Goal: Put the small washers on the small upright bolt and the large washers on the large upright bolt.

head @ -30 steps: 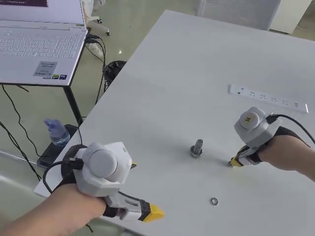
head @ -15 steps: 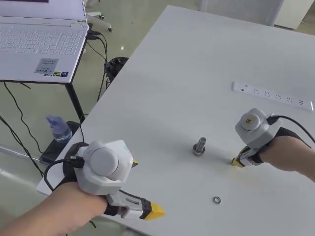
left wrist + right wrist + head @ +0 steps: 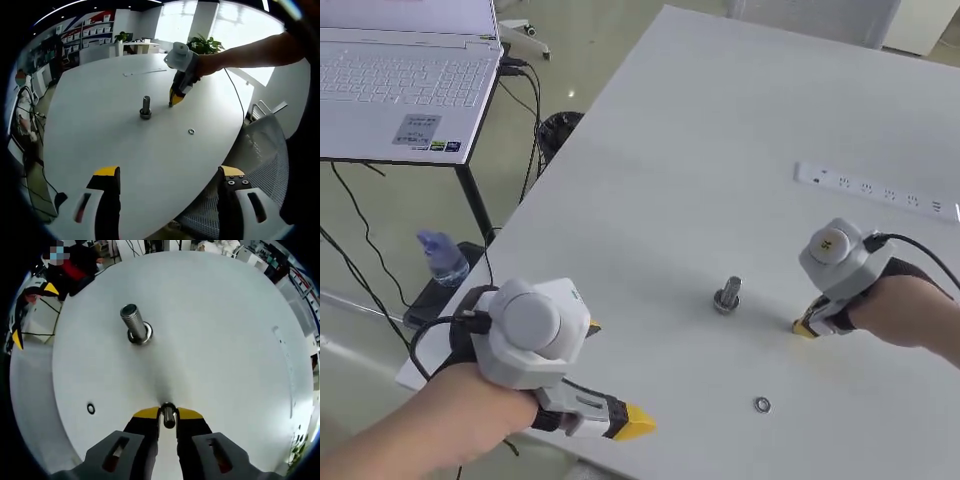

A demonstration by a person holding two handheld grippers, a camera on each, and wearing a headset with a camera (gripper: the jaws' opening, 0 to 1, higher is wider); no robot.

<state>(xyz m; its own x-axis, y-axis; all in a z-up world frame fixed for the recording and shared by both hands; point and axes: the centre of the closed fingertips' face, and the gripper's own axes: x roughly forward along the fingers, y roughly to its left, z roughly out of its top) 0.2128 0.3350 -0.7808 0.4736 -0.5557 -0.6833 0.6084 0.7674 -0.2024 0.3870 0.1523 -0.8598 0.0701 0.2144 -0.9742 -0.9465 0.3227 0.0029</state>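
Note:
The large bolt (image 3: 727,296) (image 3: 145,107) (image 3: 134,324) stands upright mid-table with a washer around its base. My right gripper (image 3: 804,328) (image 3: 169,415) (image 3: 175,100) is to its right, tips down at the tabletop, shut on the small bolt (image 3: 169,416), a short metal stub between the yellow tips. A small washer (image 3: 762,405) (image 3: 191,131) (image 3: 91,408) lies flat nearer the front edge. My left gripper (image 3: 615,378) (image 3: 167,175) is open with nothing in it, at the table's near-left edge, apart from all the parts.
A white power strip (image 3: 875,190) lies at the back right of the white table (image 3: 650,180). Left of the table stands a laptop (image 3: 400,80) on a stand, with cables and a spray bottle (image 3: 442,258) on the floor. A mesh chair (image 3: 260,150) stands by the front edge.
The head camera has shifted a little. Both grippers, the bolts and the loose washer stay where they were.

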